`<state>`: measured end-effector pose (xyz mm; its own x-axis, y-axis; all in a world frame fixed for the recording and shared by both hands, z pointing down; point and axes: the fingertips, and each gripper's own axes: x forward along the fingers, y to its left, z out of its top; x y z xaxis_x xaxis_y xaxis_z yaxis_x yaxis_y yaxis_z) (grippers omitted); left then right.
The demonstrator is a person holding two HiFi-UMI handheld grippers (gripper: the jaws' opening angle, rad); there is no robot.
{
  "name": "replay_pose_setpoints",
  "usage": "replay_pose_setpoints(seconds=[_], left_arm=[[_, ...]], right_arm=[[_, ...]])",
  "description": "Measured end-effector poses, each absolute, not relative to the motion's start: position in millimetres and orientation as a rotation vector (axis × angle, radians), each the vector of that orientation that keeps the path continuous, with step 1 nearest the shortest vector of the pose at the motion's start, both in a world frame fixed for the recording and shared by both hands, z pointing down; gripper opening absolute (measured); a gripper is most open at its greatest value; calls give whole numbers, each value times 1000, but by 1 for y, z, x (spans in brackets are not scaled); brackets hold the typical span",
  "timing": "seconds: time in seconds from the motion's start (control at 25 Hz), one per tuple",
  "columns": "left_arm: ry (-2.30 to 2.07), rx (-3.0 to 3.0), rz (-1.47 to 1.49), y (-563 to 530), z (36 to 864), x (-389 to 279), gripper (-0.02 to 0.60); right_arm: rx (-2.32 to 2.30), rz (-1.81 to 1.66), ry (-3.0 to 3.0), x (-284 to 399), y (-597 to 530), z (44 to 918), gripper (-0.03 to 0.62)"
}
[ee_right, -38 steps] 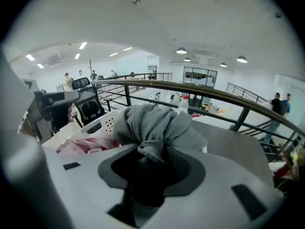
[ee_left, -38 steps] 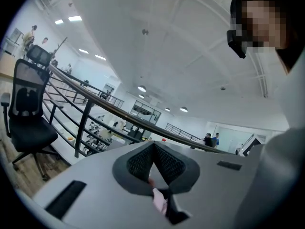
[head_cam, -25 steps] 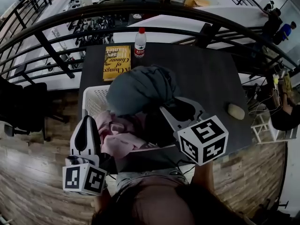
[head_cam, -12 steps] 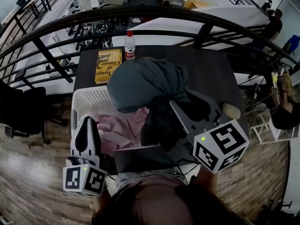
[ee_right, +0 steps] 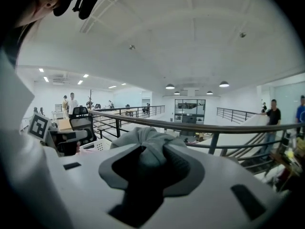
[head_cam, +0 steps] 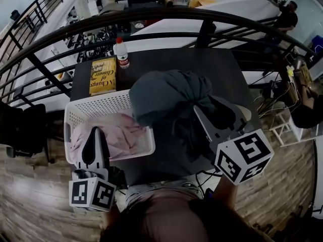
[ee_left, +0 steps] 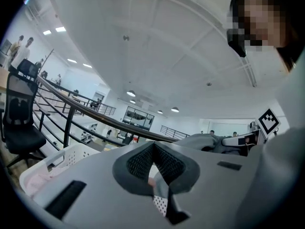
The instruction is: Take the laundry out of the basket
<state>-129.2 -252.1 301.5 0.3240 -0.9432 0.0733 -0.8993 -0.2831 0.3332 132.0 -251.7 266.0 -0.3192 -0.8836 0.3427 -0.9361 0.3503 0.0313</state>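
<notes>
A white slatted laundry basket (head_cam: 108,105) stands on the dark table (head_cam: 166,64), with pink laundry (head_cam: 113,135) bunched in its near half. My right gripper (head_cam: 203,111) is shut on a grey-blue garment (head_cam: 169,95), which hangs in a bundle above the table just right of the basket. In the right gripper view the grey-blue garment (ee_right: 143,144) bulges up between the jaws of the right gripper (ee_right: 151,150). My left gripper (head_cam: 95,132) hovers over the basket's near edge, shut and holding nothing. The left gripper (ee_left: 153,147) shows its pads meeting at the tips.
A yellow book (head_cam: 102,75) and a water bottle with a red cap (head_cam: 121,53) sit at the table's far left. A pale rounded object (head_cam: 246,114) peeks out at the right edge. A black railing (head_cam: 151,21) curves beyond the table.
The right gripper has carried the grey-blue garment up and to the right, from over the basket to beside it. The left gripper now sits nearer the middle of the basket's front edge.
</notes>
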Motion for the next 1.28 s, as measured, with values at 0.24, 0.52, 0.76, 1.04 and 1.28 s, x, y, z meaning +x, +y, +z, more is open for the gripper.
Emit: replay_pose_setpoints(seconds=[0.24, 0.52, 0.76, 1.04, 1.28], left_arm=[[-1603, 2337, -163, -246, 299, -85, -11], [-1553, 2374, -144, -240, 302, -43, -11], [-1517, 2395, -132, -237, 306, -11, -11], [-1459, 2426, -108, -238, 311, 27, -11], [-1406, 2453, -82, -238, 316, 59, -11]], right_arm=[[1685, 290, -2294, 182, -231, 273, 149], [1768, 290, -2232, 232, -213, 274, 149], [1842, 305, -2129, 280, -201, 286, 149], [1906, 361, -2026, 336, -191, 308, 147], [1956, 401, -1956, 376, -188, 327, 146]])
